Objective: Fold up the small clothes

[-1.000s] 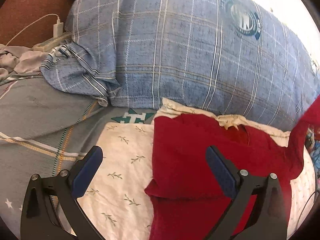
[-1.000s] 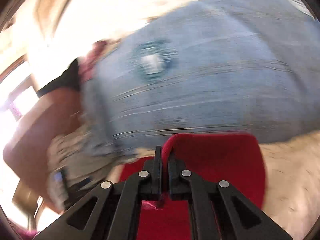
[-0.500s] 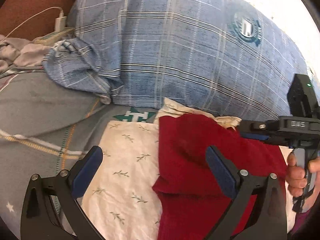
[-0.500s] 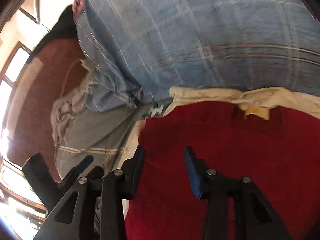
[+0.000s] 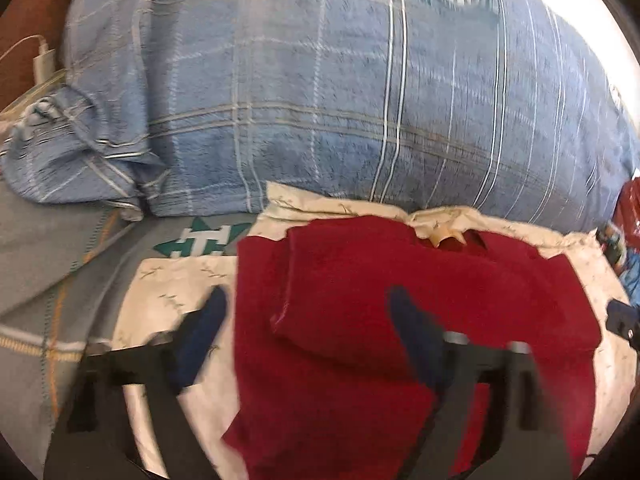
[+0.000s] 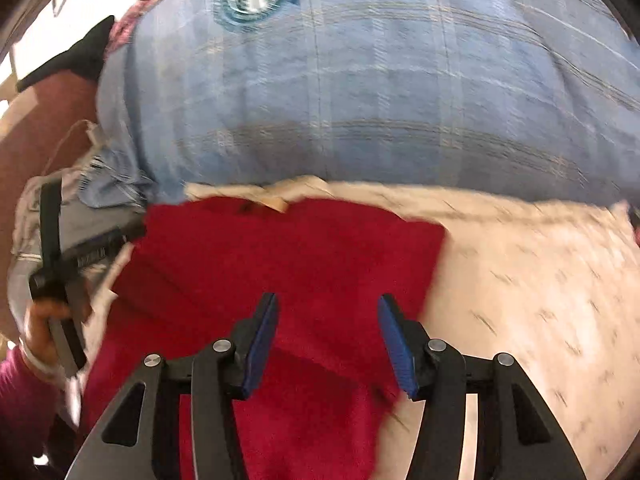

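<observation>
A red garment (image 5: 420, 320) lies partly folded on a cream leaf-print cloth (image 5: 168, 280), with its yellow neck label (image 5: 440, 236) at the far edge. My left gripper (image 5: 308, 316) hovers low over the garment's folded left edge. Its jaws are closing, blurred and still wide apart, and the pads press on nothing. In the right wrist view the red garment (image 6: 280, 264) fills the middle. My right gripper (image 6: 328, 320) hangs above it with its jaws opening and only flat cloth below the gap. The left gripper (image 6: 80, 256) shows there at the left, held by a hand (image 6: 40, 328).
A big blue plaid pillow (image 5: 360, 100) rises right behind the cloths. Grey bedding (image 5: 48, 260) lies to the left, with a white charger and cable (image 5: 42, 60) by a brown headboard. Colourful items (image 5: 628, 240) sit at the far right edge.
The right gripper, shut on the red cloth a second ago, has let go, opened and dropped low over the garment. The left gripper's jaws have narrowed and it has moved closer in.
</observation>
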`<action>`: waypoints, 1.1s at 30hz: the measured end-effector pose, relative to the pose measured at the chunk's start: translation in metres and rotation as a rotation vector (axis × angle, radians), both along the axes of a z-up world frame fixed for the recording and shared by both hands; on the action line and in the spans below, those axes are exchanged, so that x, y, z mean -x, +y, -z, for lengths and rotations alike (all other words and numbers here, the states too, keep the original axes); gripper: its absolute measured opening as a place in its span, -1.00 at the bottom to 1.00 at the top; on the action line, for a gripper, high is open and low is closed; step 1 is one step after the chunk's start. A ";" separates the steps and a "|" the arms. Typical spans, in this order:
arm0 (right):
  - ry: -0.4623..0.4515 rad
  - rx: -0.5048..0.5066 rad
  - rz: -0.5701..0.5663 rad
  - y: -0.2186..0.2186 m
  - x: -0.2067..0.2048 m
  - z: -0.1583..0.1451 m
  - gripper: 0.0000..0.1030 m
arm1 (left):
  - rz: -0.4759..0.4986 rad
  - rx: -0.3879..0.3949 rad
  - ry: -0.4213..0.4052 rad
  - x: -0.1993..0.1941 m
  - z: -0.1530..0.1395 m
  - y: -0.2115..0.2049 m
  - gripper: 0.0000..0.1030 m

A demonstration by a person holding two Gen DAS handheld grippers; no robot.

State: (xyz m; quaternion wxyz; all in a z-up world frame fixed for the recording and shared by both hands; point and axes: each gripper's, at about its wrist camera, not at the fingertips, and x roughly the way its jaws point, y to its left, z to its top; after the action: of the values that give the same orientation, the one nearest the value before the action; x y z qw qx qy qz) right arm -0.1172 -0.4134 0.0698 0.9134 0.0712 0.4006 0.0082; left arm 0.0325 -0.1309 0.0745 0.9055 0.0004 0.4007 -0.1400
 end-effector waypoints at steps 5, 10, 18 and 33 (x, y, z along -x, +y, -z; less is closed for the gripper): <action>0.047 0.118 0.011 -0.007 0.011 0.020 0.04 | 0.025 -0.028 0.045 -0.008 0.006 -0.006 -0.66; 0.083 0.172 -0.020 -0.001 0.003 0.028 -0.05 | 0.044 0.013 0.037 0.005 -0.009 0.003 -0.75; 0.147 0.127 0.043 -0.011 -0.003 0.035 -0.56 | 0.067 0.011 0.038 0.026 -0.006 0.008 -0.77; 0.034 0.026 0.049 -0.002 0.017 0.000 -0.02 | 0.035 0.062 0.011 0.027 -0.032 0.024 -0.80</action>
State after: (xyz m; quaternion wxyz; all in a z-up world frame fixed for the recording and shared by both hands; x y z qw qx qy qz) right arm -0.1345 -0.4155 0.0694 0.9072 0.0694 0.4145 -0.0207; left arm 0.0052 -0.1070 0.1069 0.9001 -0.0215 0.4012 -0.1684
